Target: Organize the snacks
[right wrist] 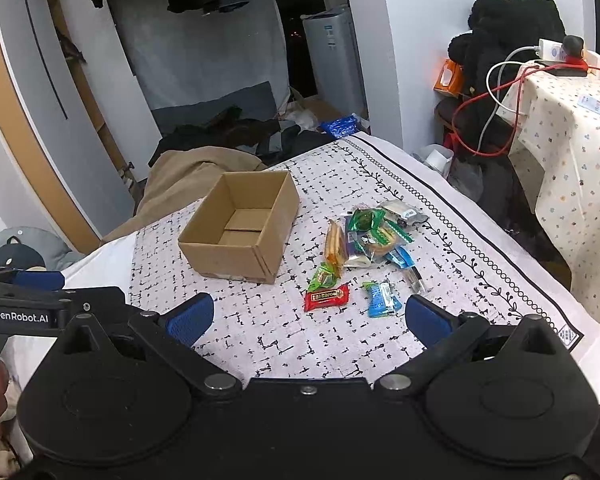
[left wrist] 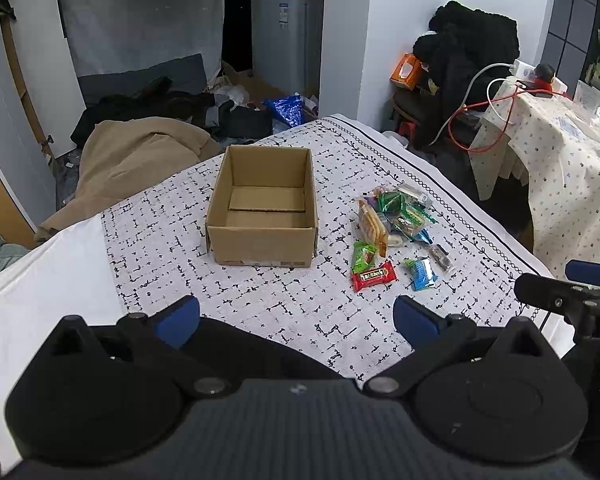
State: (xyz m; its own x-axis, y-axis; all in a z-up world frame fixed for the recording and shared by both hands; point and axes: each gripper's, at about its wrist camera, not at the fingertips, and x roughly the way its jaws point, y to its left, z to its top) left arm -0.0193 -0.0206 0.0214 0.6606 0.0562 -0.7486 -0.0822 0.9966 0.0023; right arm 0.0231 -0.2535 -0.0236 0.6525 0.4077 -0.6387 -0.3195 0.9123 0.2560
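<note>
1. At the far left, beyond the edge of the patterned cloth (left wrist: 300, 320), a tan blanket (left wrist: 140, 160) lies bunched on the floor side, with dark clothes heaped behind it.
2. My left gripper (left wrist: 296, 320) hovers above the near part of the cloth with its blue pads spread wide and nothing between them. In the right wrist view its black body pokes in from the left edge (right wrist: 40, 300).
3. The cardboard box (left wrist: 262, 236) stands upright on the cloth, flaps open at the top; inside I see only its own bottom flaps. It sits left of the snacks and apart from them.
4. My right gripper (right wrist: 308, 320) is likewise wide open and grips nothing, held over the near cloth in front of the snacks.
5. Right of the box, nearest me, a red bar (right wrist: 326, 297) lies flat, with a green packet (right wrist: 323, 276) touching its far side.
6. Just right of those lies a light blue packet (right wrist: 382, 300), separate from the red bar.
7. Behind them is the main snack pile (right wrist: 374, 236): an orange cracker pack (right wrist: 335, 246) on its left edge, green and clear wrappers overlapping, a silvery pouch (right wrist: 404, 212) at the far end. A clear wrapped piece (right wrist: 418, 280) lies at the pile's near right.
8. Far right, a side table under a dotted cloth (right wrist: 572, 152) carries a white power strip (right wrist: 550, 50), with red and white cables looping down.
</note>
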